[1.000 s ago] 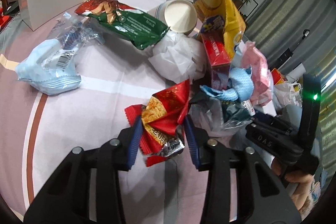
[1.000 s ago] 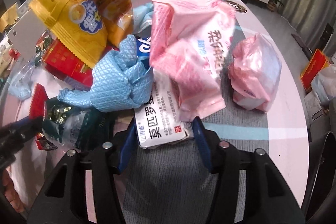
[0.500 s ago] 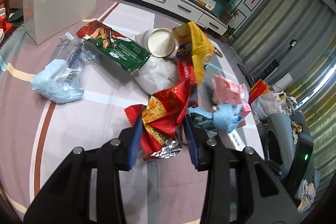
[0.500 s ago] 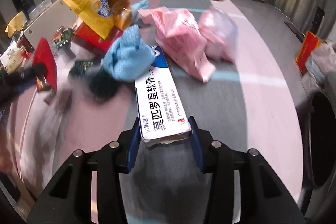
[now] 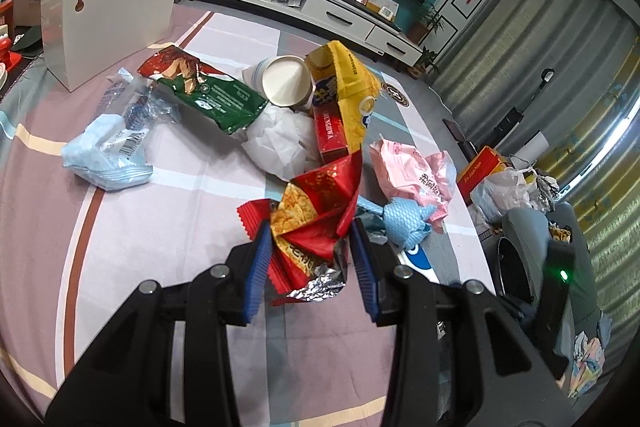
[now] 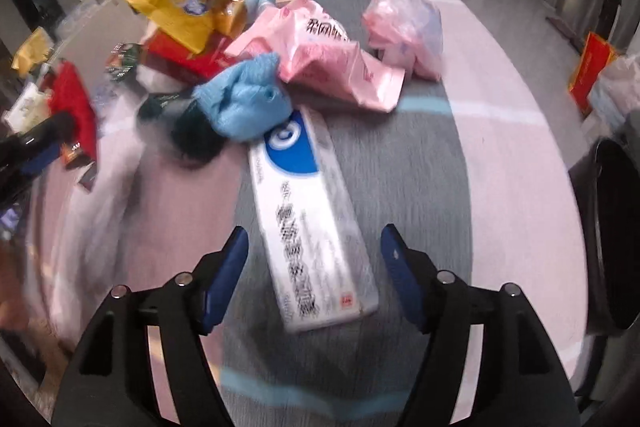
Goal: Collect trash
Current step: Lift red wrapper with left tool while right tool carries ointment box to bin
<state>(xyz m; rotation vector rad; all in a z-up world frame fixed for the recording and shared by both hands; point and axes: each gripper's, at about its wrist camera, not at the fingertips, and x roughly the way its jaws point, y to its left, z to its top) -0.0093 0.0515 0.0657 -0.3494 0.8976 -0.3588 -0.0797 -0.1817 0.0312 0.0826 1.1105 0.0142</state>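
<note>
Trash lies scattered across a striped cloth on what looks like a bed, and two pieces are at the grippers. A crumpled red snack wrapper sits clamped between the blue pads of the left gripper, its foil end hanging below the jaws. The right gripper has just been opening its jaws; a long white medicine box with a blue circle lies between them, blurred, with clear gaps to both pads. Just beyond the box rests a bunched light-blue cloth, then a pink packet and a pink plastic bag beside it. Farther off sit a yellow chip bag over a red carton, a paper cup on its side, white crumpled paper, a green snack bag and a pale-blue pack. A white cabinet stands at the far left.
</note>
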